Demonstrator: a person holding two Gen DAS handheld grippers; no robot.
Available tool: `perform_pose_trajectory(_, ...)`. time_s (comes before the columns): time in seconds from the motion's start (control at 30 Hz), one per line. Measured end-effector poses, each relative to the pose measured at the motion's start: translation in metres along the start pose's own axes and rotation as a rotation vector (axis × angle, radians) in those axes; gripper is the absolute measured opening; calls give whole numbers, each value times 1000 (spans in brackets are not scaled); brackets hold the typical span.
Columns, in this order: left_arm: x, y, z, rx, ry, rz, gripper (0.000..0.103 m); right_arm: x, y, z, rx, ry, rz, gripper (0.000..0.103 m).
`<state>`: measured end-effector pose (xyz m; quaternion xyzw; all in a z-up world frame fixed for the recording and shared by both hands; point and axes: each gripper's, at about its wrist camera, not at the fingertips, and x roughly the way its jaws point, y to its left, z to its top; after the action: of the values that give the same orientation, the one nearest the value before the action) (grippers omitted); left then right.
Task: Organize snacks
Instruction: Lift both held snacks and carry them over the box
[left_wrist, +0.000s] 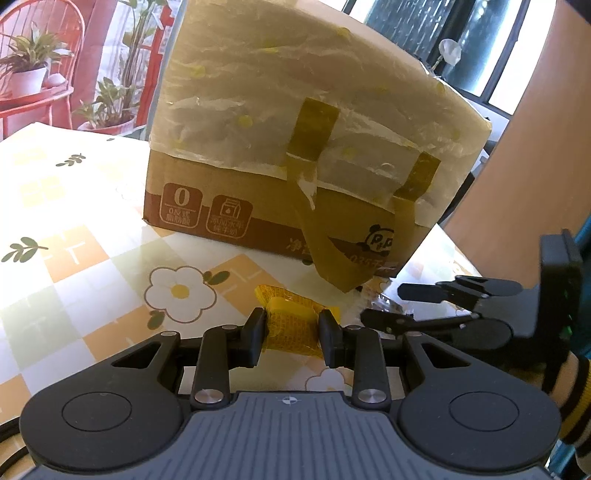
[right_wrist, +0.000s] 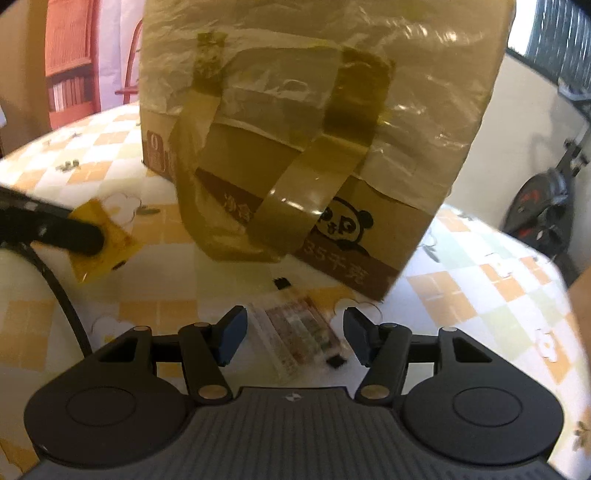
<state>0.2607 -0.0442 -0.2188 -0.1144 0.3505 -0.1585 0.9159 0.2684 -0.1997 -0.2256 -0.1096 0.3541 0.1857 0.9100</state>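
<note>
My left gripper (left_wrist: 291, 334) is shut on a yellow wrapped snack (left_wrist: 291, 317), held just above the table in front of a cardboard box (left_wrist: 295, 140). The box is lined with a clear plastic bag and has loose brown tape strips. In the right wrist view the same yellow snack (right_wrist: 110, 242) shows at left, with a left finger (right_wrist: 79, 236) over it. My right gripper (right_wrist: 293, 338) is open, its fingers on either side of a clear-wrapped snack bar (right_wrist: 295, 334) lying on the table near the box's (right_wrist: 332, 110) corner.
The table (left_wrist: 74, 229) has a checked floral cloth. My right gripper (left_wrist: 399, 306) also shows at the right of the left wrist view. Red plant shelves (left_wrist: 33, 99) stand behind the table. An exercise bike (right_wrist: 546, 210) stands at the far right.
</note>
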Motion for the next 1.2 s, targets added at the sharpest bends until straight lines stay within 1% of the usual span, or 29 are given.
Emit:
perform_pose_trajectory(0.13, -2, 0, 1, 3, -5, 3, 33, 8, -20, -1, 119, 7, 71, 65)
perform_pose_trajectory(0.17, -2, 0, 1, 4, -5, 4, 33, 7, -23, -4, 140, -5, 74, 63)
perform_pose_trajectory(0.27, -4, -1, 2, 8, -8, 9, 33, 2, -17, -8, 144, -17, 49, 56)
perform_pose_trajectory(0.3, -5, -1, 2, 11, -9, 9, 33, 0, -14, -9, 144, -20, 42, 50)
perform_pose_trajectory(0.33, -6, -2, 2, 14, -11, 8, 33, -2, -11, -10, 146, -24, 39, 48)
perform_pose_trajectory(0.43, -9, -2, 2, 17, -14, 8, 33, -12, 0, -17, 157, -40, 30, 47)
perform_pose_trajectory(0.53, -10, -2, 2, 15, -17, 11, 33, -21, 7, -22, 190, -82, 21, 47)
perform_pose_trajectory(0.67, -13, -3, 3, 21, -25, 8, 33, -44, 7, -22, 249, -145, 22, 47)
perform_pose_trajectory(0.87, -21, -6, 9, 51, -49, 10, 33, -75, 0, -14, 278, -222, 6, 47)
perform_pose_trajectory(0.93, -26, -8, 15, 74, -69, 14, 33, -85, -3, -10, 288, -252, -5, 47)
perform_pose_trajectory(1.03, -40, -12, 32, 140, -128, 21, 33, -102, -7, -3, 303, -309, -14, 47)
perform_pose_trajectory(1.2, -67, -17, 81, 185, -246, -7, 33, -134, -15, 20, 311, -428, -25, 47)
